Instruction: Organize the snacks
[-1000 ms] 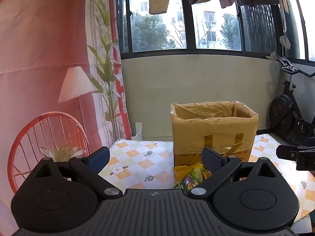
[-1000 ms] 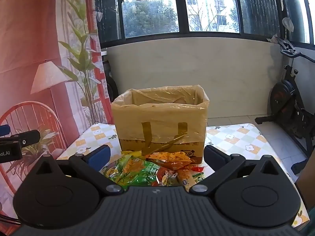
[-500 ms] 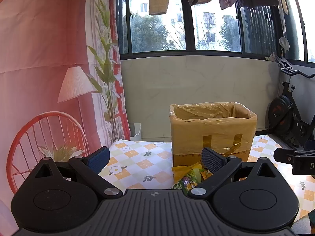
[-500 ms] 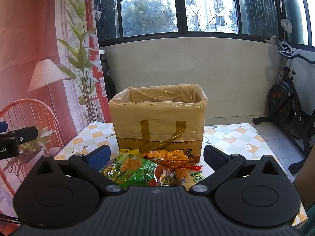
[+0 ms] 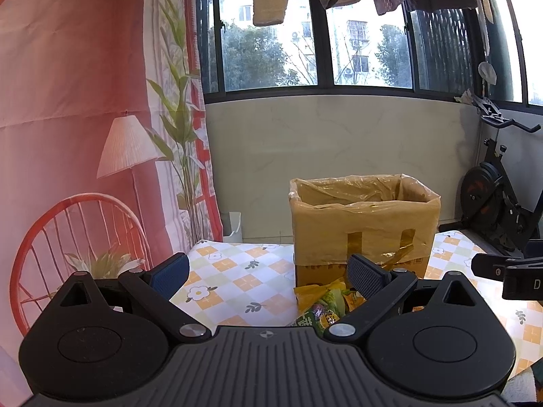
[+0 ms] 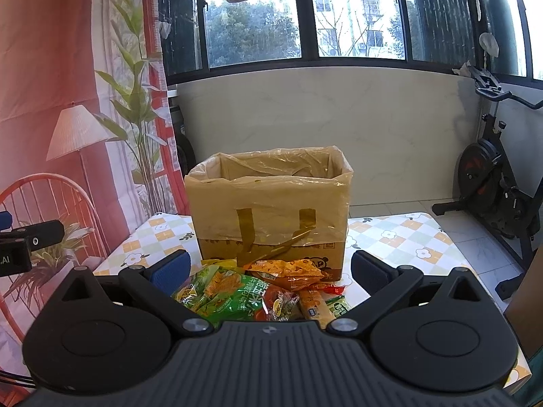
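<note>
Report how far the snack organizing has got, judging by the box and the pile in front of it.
Done: nothing visible; no snack shows above the rim of the plastic-lined cardboard box, though its bottom is hidden. In hand: nothing. The left gripper and right gripper are both open and empty. Left: the whole pile of colourful snack packets lies on the flower-patterned checked tablecloth in front of the box.
</note>
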A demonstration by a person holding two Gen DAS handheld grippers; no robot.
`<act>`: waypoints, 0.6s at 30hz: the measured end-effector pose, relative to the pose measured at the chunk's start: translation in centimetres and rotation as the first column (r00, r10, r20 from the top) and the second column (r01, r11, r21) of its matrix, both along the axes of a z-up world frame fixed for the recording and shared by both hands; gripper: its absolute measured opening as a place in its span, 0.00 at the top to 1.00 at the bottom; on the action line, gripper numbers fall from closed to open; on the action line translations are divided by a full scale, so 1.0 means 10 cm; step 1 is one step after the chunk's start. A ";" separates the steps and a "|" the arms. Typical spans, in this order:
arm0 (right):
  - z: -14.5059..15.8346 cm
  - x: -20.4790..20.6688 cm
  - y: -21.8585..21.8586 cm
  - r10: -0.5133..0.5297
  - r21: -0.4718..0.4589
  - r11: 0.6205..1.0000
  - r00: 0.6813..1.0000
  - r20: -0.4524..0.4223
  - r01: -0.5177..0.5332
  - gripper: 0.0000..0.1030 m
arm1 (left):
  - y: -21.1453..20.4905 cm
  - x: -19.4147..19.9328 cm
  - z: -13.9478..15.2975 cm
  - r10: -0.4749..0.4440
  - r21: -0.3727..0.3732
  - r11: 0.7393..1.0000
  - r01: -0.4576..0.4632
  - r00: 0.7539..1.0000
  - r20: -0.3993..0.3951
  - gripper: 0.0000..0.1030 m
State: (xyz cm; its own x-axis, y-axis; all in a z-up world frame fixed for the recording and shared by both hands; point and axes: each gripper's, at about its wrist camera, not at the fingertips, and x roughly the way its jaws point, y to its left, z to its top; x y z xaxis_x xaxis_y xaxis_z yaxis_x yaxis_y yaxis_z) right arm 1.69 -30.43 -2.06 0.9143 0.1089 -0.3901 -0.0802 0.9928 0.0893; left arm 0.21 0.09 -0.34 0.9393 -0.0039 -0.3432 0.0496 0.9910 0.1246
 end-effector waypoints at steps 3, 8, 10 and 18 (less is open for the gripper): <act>0.00 0.00 0.00 0.001 0.000 1.000 1.000 0.000 -0.001 0.00 | 0.01 0.00 -0.01 -0.001 -0.002 1.000 0.001 1.000 -0.003 0.02; -0.01 0.00 -0.03 -0.003 0.009 1.000 1.000 -0.008 0.003 0.00 | 0.00 0.02 -0.02 -0.005 0.001 1.000 0.005 1.000 -0.009 0.02; -0.01 0.00 -0.04 -0.009 0.012 1.000 1.000 -0.005 0.009 0.00 | 0.00 0.01 -0.01 -0.004 0.000 1.000 0.004 1.000 0.000 0.02; -0.03 -0.05 0.00 -0.016 -0.007 1.000 1.000 0.005 0.016 0.00 | -0.03 -0.01 -0.03 -0.019 0.005 1.000 0.019 1.000 0.000 0.02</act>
State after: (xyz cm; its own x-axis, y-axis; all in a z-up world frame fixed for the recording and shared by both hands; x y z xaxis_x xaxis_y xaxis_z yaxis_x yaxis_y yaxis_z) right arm 1.21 -30.39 -2.32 0.9177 0.0917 -0.3866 -0.0649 0.9945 0.0819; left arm 0.11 -0.21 -0.68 0.9390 -0.0205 -0.3434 0.0689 0.9892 0.1293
